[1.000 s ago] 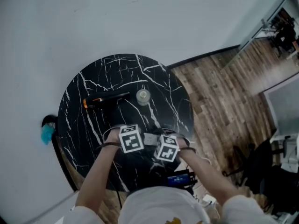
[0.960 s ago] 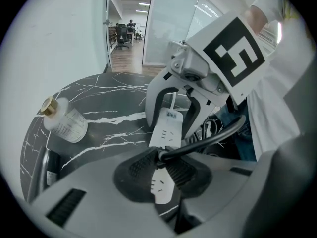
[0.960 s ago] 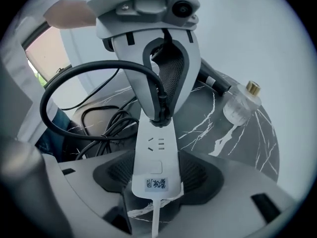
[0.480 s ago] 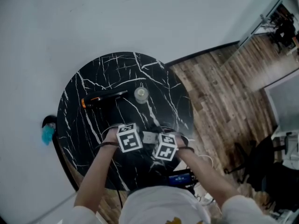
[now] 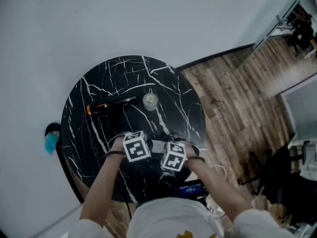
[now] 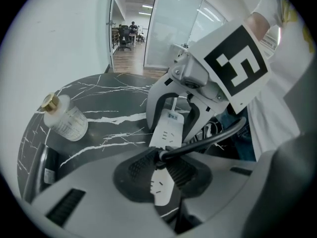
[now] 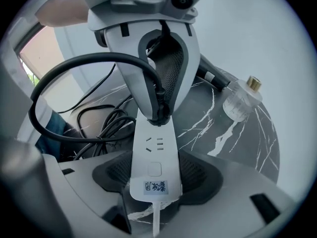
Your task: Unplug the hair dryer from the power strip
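The left gripper (image 6: 161, 166) had its fingers (image 6: 134, 168) clamped on the black plug (image 6: 162, 154), one dark pad on each side of it. The plug sat against the face of the white power strip (image 6: 167, 129), at the end nearer the left hand (image 5: 118, 145). Whether its pins were fully home could not be told. From the plug a thick black cord (image 6: 214, 137) curved off toward two o'clock in the left gripper view.

The right gripper (image 7: 154, 176) faced the left one from the other end of the strip. Its fingers (image 7: 199, 175) were closed on the strip's long edges, with the labelled end and the square button lying between the pads. In the right gripper view the strip ran straight up toward twelve o'clock, where the left gripper met it at the plug. The cord looped away to nine o'clock above a tangle of black cables (image 7: 106, 125).

In the head view both marker cubes sat close together at about five o'clock on the round black marble counter (image 5: 114, 78), with the strip showing white between them. The right hand (image 5: 197, 163) held its gripper at the counter's edge. The hair dryer (image 5: 106, 104), black with an orange end, lay flat at ten o'clock from the grippers, well apart from the strip. A small clear bottle (image 5: 150, 100) with a gold cap stood upright at twelve o'clock, just beside the dryer's tip. A wooden floor (image 5: 233, 98) lay beyond the counter toward three o'clock.
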A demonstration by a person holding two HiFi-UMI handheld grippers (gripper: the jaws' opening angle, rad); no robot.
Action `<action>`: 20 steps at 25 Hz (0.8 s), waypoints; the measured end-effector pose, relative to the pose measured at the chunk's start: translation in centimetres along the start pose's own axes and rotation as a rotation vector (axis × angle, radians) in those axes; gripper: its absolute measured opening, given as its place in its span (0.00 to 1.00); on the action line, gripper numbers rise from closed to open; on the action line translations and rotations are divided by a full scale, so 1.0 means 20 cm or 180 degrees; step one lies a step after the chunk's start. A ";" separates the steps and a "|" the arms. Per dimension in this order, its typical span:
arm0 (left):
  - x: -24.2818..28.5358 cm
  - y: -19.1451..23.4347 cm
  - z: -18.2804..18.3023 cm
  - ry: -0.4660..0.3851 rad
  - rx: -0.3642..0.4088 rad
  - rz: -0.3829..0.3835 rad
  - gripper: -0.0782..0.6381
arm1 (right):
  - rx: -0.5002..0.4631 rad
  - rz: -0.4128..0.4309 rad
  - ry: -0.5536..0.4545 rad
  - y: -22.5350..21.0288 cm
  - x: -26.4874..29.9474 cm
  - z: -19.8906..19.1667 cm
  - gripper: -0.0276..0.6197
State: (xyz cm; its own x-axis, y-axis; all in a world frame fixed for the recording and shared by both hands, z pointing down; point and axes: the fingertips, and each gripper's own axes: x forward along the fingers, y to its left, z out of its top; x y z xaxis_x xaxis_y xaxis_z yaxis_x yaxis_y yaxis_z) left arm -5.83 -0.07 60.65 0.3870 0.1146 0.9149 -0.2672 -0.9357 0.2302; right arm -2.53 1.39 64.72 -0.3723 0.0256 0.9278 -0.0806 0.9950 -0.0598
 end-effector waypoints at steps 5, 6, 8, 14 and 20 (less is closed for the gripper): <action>-0.01 0.00 0.00 0.0049 0.0121 0.0127 0.19 | 0.0106 0.0048 -0.0087 0.00 -0.01 0.02 0.45; 0.00 0.00 0.00 0.0071 0.0136 0.0131 0.19 | 0.0097 0.0047 -0.0069 0.01 -0.01 0.02 0.45; 0.00 0.01 0.00 0.0069 0.0069 0.0109 0.19 | 0.0076 0.0049 -0.0031 0.01 -0.01 0.02 0.45; -0.01 0.01 0.00 0.0028 0.0176 0.0280 0.18 | 0.0104 0.0069 0.0013 0.00 -0.01 0.02 0.45; -0.01 0.02 0.01 -0.0013 -0.0024 0.0161 0.18 | 0.0123 0.0057 0.0062 0.00 -0.01 0.03 0.45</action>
State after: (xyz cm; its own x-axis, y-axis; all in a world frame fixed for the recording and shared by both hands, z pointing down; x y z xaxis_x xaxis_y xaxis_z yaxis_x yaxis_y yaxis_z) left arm -5.89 -0.54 60.46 0.3763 0.0659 0.9241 -0.2933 -0.9377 0.1863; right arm -2.95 1.37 64.37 -0.3560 0.0457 0.9334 -0.1099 0.9898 -0.0904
